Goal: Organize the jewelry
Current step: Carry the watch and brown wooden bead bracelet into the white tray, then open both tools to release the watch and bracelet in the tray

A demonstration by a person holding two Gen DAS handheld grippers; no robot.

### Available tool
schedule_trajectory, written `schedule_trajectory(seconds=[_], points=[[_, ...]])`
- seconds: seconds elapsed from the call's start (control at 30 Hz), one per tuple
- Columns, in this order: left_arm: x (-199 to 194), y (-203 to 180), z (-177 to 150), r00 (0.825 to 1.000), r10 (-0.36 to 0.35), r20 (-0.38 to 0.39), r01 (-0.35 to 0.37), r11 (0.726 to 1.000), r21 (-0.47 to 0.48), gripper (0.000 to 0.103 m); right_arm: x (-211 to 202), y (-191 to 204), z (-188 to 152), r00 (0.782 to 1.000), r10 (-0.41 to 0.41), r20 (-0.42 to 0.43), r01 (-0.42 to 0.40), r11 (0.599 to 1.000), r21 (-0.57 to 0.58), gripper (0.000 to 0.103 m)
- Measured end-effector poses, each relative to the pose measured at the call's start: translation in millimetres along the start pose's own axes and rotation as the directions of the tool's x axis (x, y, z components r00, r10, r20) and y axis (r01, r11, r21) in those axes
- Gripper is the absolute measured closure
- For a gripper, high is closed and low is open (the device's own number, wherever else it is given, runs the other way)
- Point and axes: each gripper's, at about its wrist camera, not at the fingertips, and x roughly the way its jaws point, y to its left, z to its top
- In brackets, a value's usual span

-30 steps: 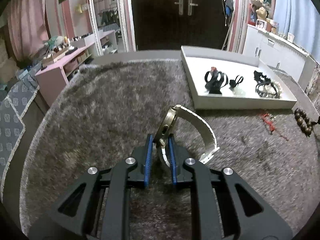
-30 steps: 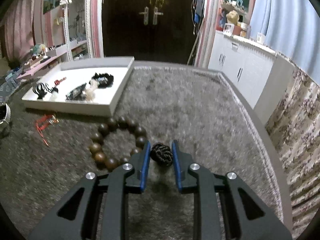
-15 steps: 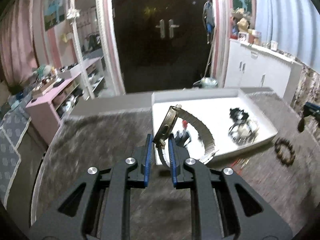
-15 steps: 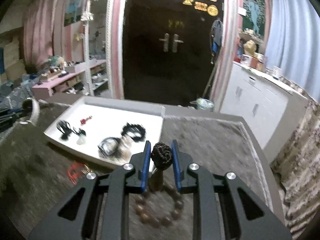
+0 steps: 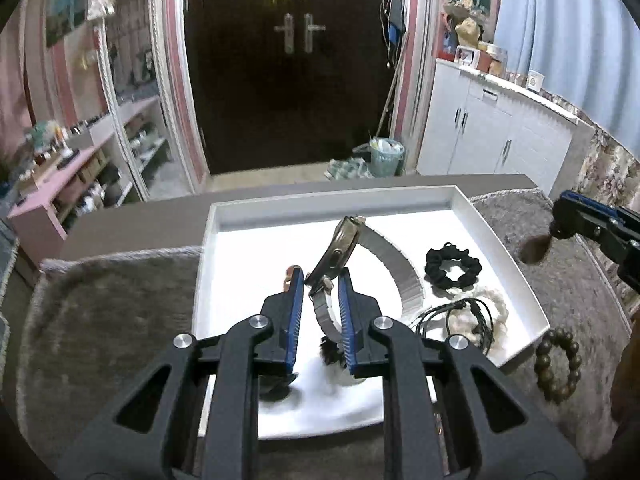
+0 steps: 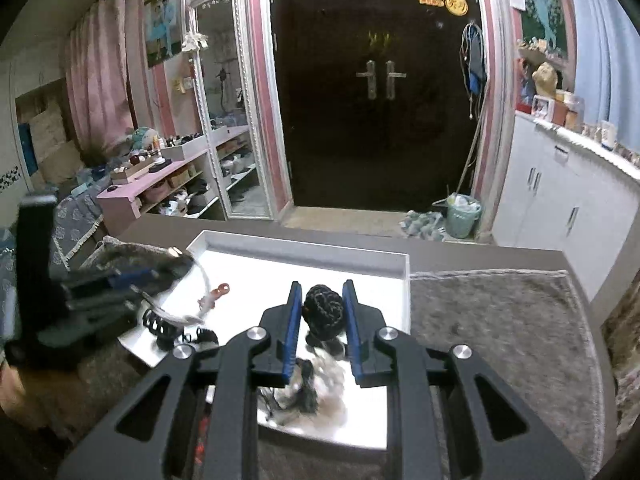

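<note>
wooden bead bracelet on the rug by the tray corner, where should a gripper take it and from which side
Grip one arc of the wooden bead bracelet, probably the side away from the white tray, coming down from above with one finger inside the ring and one outside. It lies flat as an open loop on the grey rug, so the hole leaves room for a finger, and the tray wall stands close on the other side.

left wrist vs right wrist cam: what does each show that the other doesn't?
Left wrist only: the wooden bead bracelet on the rug beside the tray, and the black scrunchie clearly. Right wrist only: the braided knot gripped in the right gripper. Both: the white tray, and the left gripper holding the watch over it.
</note>
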Motion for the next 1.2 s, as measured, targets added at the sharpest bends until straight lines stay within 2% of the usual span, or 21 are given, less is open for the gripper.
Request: schedule_trajectory(seconds=[0.2,0.5,0.63,0.77,0.83,0.97,1.2], points=[[43,-6,-5,0.998,-0.005,-0.057,0.005,1.000,0.004,0.086,42,4,7,0.999,0.041,-0.031,-0.040,0.999,0.032,0.083],[81,-3,6,0.994,-0.011,-0.108,0.010,1.000,-0.008,0.086,112,3,15,0.994,0.032,-0.102,-0.026,0.998,0.054,0.083],[94,-3,3,0.991,-0.007,-0.133,0.006,1.000,-0.009,0.087,135,-3,11,0.988,-0.014,-0.155,0.021,0.999,0.044,0.083],[97,-1,1,0.991,0.000,-0.136,-0.002,1.000,-0.016,0.087,145,-9,4,0.969,-0.148,-0.197,0.147,0.989,-0.017,0.083],[99,0,2,0.991,-0.001,-0.135,-0.002,1.000,-0.024,0.087,149,-11,3,0.958,-0.189,-0.215,0.184,0.982,-0.043,0.083],[102,-1,2,0.990,0.005,-0.138,-0.009,1.000,-0.028,0.085,154,-11,3,0.943,-0.224,-0.245,0.211,0.974,-0.077,0.083],[104,-1,2,0.989,0.012,-0.148,-0.016,0.999,-0.030,0.081,163,-10,5,0.924,-0.235,-0.302,0.214,0.972,-0.102,0.080]])
